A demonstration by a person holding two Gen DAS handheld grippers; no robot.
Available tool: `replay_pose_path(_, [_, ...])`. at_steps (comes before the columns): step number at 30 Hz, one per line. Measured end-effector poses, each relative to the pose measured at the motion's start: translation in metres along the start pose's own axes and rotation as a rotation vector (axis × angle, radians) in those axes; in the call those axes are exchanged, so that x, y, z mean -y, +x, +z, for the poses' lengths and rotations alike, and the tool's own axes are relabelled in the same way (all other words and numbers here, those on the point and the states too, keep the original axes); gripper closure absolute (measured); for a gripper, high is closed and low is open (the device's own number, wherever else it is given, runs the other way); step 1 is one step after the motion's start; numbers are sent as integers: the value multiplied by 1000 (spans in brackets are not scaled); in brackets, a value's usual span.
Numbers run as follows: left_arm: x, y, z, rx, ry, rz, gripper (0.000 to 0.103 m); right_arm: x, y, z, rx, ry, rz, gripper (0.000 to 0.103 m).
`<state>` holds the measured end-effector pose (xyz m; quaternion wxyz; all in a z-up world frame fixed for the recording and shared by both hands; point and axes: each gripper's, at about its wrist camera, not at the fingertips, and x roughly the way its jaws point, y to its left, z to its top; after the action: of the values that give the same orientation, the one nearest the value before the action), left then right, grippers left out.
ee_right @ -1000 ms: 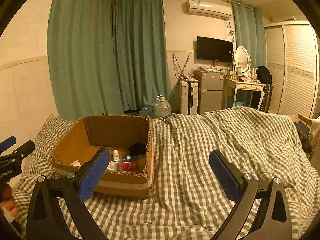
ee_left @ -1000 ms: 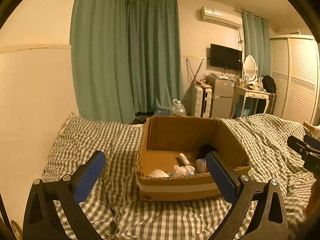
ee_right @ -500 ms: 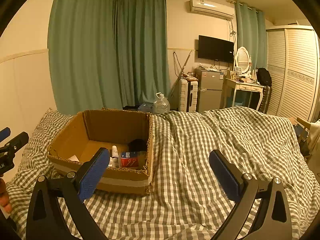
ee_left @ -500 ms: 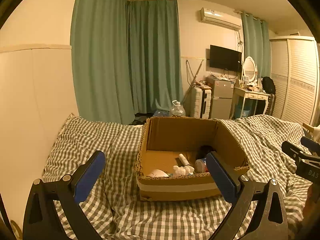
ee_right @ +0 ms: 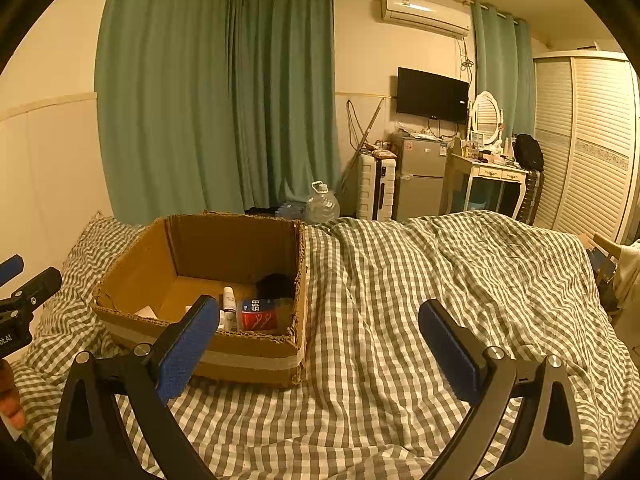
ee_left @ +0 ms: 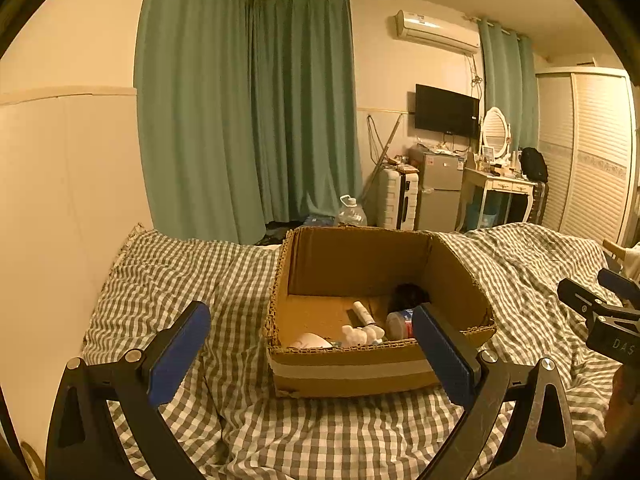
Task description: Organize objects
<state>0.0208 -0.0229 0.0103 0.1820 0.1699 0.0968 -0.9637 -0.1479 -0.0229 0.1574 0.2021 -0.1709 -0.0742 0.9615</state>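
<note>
Both pairs of blue-padded fingers stand wide apart with nothing between them: the left gripper (ee_left: 312, 354) hangs low over the near bedding facing the box, and the right gripper (ee_right: 318, 350) hangs over the bedding to the right of the box.

Largest in view is the bed, covered by a rumpled green-and-white checked duvet (ee_right: 420, 280) that fills the lower half of both views. On it, left of centre, sits an open cardboard box (ee_left: 376, 368) with a pale tape band along its near wall.

Inside the box, gathered toward the near right corner, lie the task's things: a red-and-blue labelled container (ee_right: 258, 314) on its side, a dark fuzzy item (ee_right: 276, 284) behind it against the right wall, a small white bottle (ee_right: 229, 300) beside them, a white plush toy (ee_left: 362, 335) near the front wall, and a pale rounded item (ee_left: 310, 340) to its left.

Across the room, teal curtains (ee_left: 248, 120) hang on the far wall, with a wall-mounted television (ee_left: 446, 111) to their right.
</note>
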Motion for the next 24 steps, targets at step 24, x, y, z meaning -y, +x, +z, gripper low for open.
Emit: replay_pose_path(24, [5,-6,-3,18,-2,-24,0,2,3,-2,-13,0,-2,3])
